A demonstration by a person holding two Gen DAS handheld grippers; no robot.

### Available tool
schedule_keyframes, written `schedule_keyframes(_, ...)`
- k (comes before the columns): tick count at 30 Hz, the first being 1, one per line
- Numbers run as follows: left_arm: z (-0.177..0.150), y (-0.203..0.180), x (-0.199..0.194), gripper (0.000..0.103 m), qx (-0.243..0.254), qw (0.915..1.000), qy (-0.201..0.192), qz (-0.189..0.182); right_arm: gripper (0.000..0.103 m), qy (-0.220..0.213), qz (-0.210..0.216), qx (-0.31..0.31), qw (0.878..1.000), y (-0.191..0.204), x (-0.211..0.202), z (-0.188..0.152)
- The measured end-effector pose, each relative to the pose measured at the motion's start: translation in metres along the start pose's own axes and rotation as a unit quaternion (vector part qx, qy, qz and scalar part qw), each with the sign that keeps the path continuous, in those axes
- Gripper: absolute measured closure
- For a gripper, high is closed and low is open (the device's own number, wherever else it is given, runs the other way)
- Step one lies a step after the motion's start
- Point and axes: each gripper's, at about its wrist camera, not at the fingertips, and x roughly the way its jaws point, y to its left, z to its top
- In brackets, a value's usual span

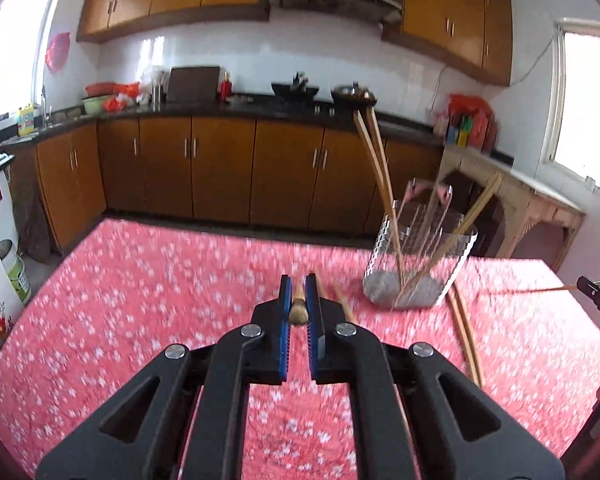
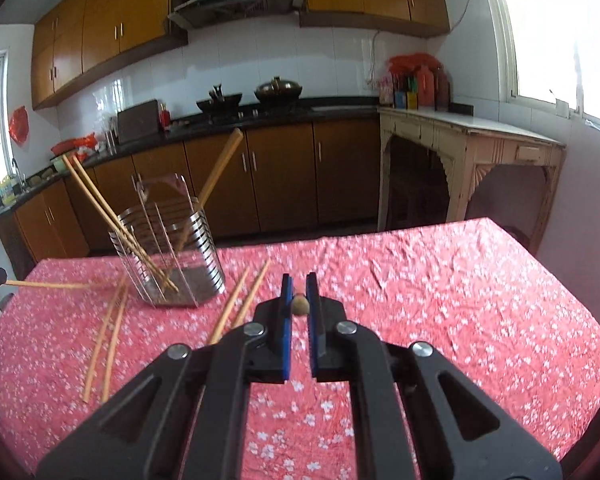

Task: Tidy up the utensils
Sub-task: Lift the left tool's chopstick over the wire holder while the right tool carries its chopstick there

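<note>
Two black two-finger grippers with blue pads each grasp one wooden chopstick end-on above a red tablecloth with small white flowers (image 1: 148, 280). In the left wrist view, the left gripper (image 1: 298, 292) sits at lower centre, its jaws clenched on a light wooden chopstick (image 1: 299, 311) whose rounded butt end faces the camera. In the right wrist view, the right gripper (image 2: 299, 290) sits at lower centre too, jaws clenched on another wooden chopstick (image 2: 300, 304) seen the same way.

A shiny slatted metal utensil holder (image 1: 416, 256) stands on the cloth at right of centre in the left view and at left of centre in the right view (image 2: 168, 252). Several chopsticks lean inside it, their tops fanning out above the rim. More loose chopsticks lie on the cloth: a pair (image 1: 466, 336) just beside the holder toward the lower right in the left view, and two pairs in the right view, one at lower left (image 2: 106, 340) and one just left of the gripper (image 2: 240, 300).

At the right edge of the left view, the right gripper's tip shows with its chopstick pointing toward the holder. Behind the table run brown kitchen cabinets (image 1: 220, 168).
</note>
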Motion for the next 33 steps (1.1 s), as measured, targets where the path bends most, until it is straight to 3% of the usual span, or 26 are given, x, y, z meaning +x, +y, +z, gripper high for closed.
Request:
schedule_keyframes(11,0.04,-0.007,-0.012,0.096,-0.009,0.9988,-0.046,0.011,0.095,-0.045,0.043,0.027,0.998,0.005,-0.011,0.043)
schedule_keyframes(27,0.051,-0.016,-0.011,0.096,-0.006,0.9981,-0.06,0.013,0.095,-0.06,0.05,0.024,0.997,0.014,-0.016,0.054)
schedule_keyframes(33,0.079,-0.028,-0.022,0.096,0.004,0.996,-0.088,0.015,0.096,-0.109,0.074,0.029,0.991,0.022,-0.038,0.09)
